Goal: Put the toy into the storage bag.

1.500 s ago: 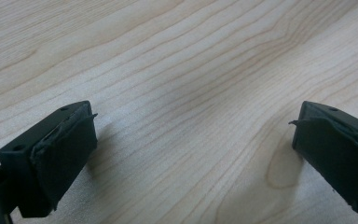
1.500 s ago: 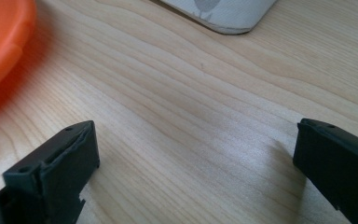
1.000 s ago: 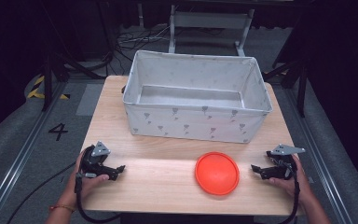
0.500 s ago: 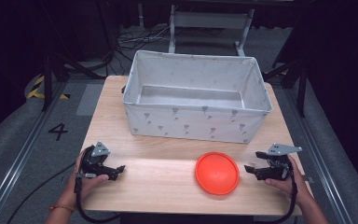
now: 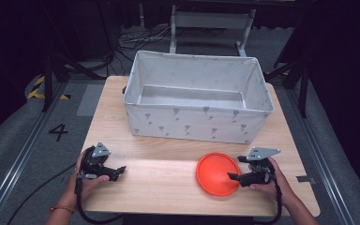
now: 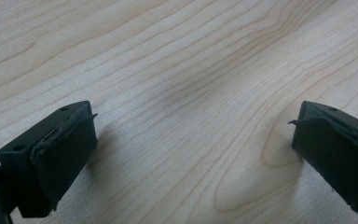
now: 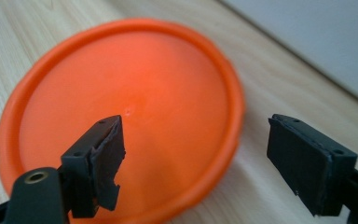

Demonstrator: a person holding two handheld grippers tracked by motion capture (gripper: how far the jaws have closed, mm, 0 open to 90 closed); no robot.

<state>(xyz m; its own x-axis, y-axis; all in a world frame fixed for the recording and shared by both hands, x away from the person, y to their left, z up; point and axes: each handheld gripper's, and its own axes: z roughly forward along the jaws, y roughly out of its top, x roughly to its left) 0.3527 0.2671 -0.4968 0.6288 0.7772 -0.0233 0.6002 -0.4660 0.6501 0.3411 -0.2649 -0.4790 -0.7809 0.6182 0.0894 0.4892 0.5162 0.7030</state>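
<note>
Straddling the near rim of orange plate (image 5: 218,173), R gripper (image 5: 233,177) has jaws wide apart, nothing clamped; one jaw sits over the plate, the other over bare tabletop (image 5: 164,183) beside it. Plate lies flat on front-right of table, near the fabric bin (image 5: 197,123) but apart from it. L gripper (image 5: 120,170) low over bare wood at front-left, jaws also wide apart, empty, well apart from plate.

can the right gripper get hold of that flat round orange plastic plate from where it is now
Probably yes. The right gripper is open at the flat round orange plastic plate, one jaw over its rim and one beyond it on the wooden table. Nothing lies between, though the low rim may be awkward to pinch.
</note>
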